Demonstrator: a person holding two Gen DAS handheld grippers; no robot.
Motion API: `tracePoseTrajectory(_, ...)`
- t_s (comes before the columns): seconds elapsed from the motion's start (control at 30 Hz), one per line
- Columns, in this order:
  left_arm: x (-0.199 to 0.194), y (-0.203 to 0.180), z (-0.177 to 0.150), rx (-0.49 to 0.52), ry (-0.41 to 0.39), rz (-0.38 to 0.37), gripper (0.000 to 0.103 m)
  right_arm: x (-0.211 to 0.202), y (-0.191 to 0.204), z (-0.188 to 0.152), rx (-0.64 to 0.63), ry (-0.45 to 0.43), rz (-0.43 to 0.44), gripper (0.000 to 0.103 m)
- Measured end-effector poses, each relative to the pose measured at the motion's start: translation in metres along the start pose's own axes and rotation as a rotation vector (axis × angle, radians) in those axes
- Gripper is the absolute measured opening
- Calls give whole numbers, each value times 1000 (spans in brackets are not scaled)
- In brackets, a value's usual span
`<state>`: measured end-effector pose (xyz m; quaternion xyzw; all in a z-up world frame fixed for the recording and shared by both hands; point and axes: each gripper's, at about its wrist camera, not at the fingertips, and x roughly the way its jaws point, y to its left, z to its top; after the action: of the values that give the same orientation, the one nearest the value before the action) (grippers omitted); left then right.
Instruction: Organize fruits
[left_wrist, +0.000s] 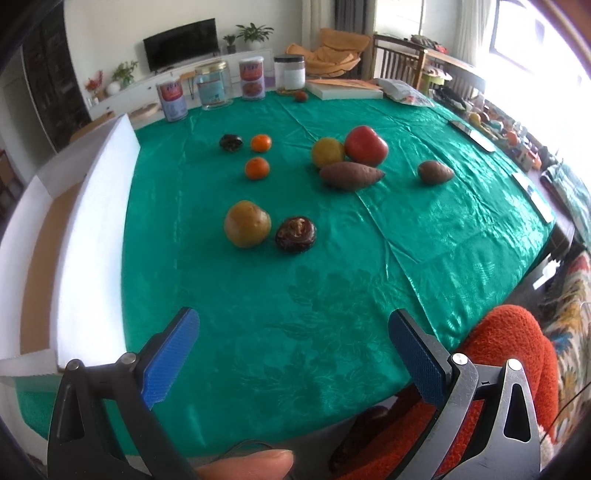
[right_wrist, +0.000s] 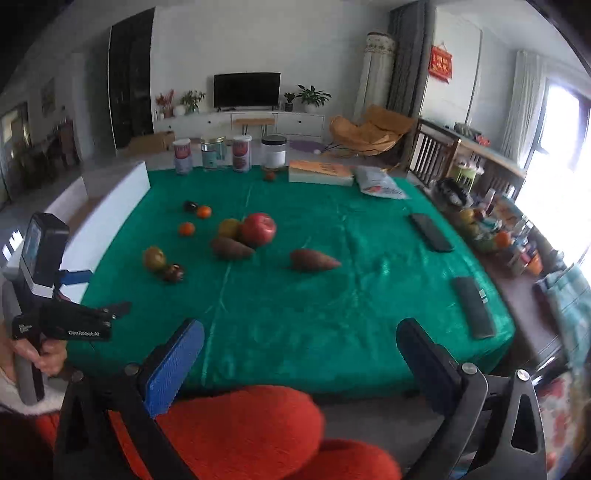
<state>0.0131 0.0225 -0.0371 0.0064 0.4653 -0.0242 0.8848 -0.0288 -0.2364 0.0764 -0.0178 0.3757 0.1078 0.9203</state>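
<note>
The green tablecloth (left_wrist: 332, 295) lies bare along its near edge; fruit sits mid-surface. A white foam box (left_wrist: 92, 221) is cut off at its left edge. Left gripper (left_wrist: 295, 354) and right gripper (right_wrist: 299, 362) both gape wide, empty.

Bright window glare right, fisheye-warped edges

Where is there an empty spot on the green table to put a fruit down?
The near part of the green tablecloth is bare, from the yellow pear and dark chestnut to the table's edge. Another bare patch lies right of the lone sweet potato, toward the phones. The red apple cluster is crowded.
</note>
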Motion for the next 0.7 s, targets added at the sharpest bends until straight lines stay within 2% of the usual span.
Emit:
tracePoseTrajectory(0.1,16,7,-5,-19,11,1,102,50,11,-32,163,9,47,103)
tracePoseTrajectory(0.2,28,5,-9,7,-9,38,102,74,20,-50,231,27,57,103)
tracePoseTrajectory(0.3,39,0,-8,33,-53,86,102,75,30,-53,193,23,24,103)
tracePoseTrajectory(0.43,50,0,-4,13,-12,87,102,73,35,-49,162,8,-3,103)
tracePoseTrajectory(0.7,43,-10,-7,61,-16,125,102,77,36,-52,156,16,-17,103)
